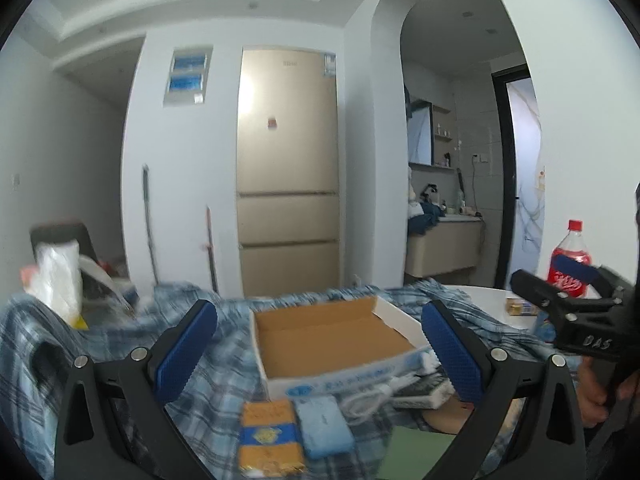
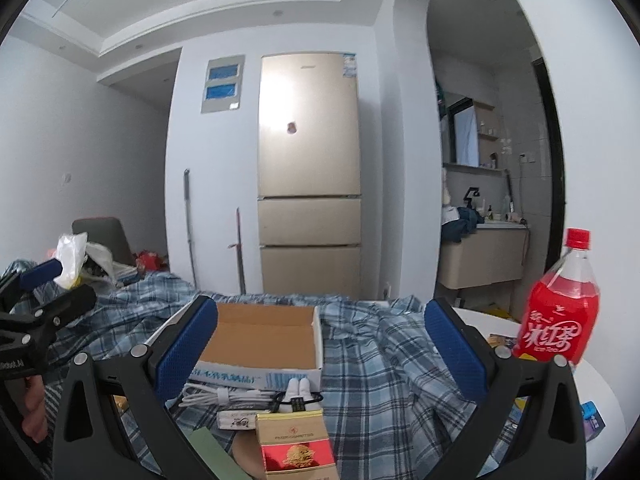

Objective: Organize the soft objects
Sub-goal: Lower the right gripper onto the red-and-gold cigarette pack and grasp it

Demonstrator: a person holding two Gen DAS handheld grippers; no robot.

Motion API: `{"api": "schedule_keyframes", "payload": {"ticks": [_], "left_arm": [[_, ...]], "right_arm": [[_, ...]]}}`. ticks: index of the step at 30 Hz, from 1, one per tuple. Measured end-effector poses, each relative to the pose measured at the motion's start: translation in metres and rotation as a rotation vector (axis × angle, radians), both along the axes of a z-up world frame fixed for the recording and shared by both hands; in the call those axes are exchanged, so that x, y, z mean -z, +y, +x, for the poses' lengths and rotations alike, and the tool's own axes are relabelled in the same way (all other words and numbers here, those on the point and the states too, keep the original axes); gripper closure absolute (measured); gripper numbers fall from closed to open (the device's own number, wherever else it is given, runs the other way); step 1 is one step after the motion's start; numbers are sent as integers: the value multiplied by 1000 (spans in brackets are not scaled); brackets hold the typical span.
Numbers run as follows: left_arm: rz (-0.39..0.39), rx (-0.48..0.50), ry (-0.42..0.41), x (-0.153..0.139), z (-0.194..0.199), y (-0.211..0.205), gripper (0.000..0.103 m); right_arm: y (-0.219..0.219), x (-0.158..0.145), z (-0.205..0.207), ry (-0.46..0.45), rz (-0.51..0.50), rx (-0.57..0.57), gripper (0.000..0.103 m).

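Around the empty cardboard box [image 1: 334, 336] lies a plaid shirt [image 2: 380, 360] (rumpled); left gripper [image 1: 320, 356] and right gripper [image 2: 320, 354] hover before it, jaws open, holding nothing.

Pretty even, cool indoor light, no hard shadows. Bright glare patch on the fridge [image 1: 288, 120] door. Left wrist view is smeared with motion blur low down; right is sharper. Heavy fisheye bending, black corners.
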State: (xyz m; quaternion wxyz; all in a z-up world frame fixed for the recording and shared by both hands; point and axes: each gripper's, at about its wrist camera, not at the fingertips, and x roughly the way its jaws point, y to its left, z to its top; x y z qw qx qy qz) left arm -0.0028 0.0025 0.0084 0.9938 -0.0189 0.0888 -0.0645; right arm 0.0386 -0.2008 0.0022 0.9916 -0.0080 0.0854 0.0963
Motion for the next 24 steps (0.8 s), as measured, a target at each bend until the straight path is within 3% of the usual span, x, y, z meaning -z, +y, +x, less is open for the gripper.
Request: {"api": "schedule_keyframes", "payload": {"ticks": [2,8,14,17,20,24], "left_arm": [[-20,37,59,-1,6,2,0],[-1,-9,183,1,17,3,2],[1,-37,255,2,16,3,6],[-62,-8,276,3,16,9,10],[-50,-15,301,7,20,11,19],[-47,-23,343,13,27,11,19]], "right_arm": [[-1,-1,3,17,15,-12,0],[-12,-18,9,108,86,-48,1],[-4,-29,13,205,2,-50,5],[0,-22,14,276,-14,-73,10],[-4,-8,14,318,-7,-87,11],[-2,20,23,421,-76,-102,19]]}}
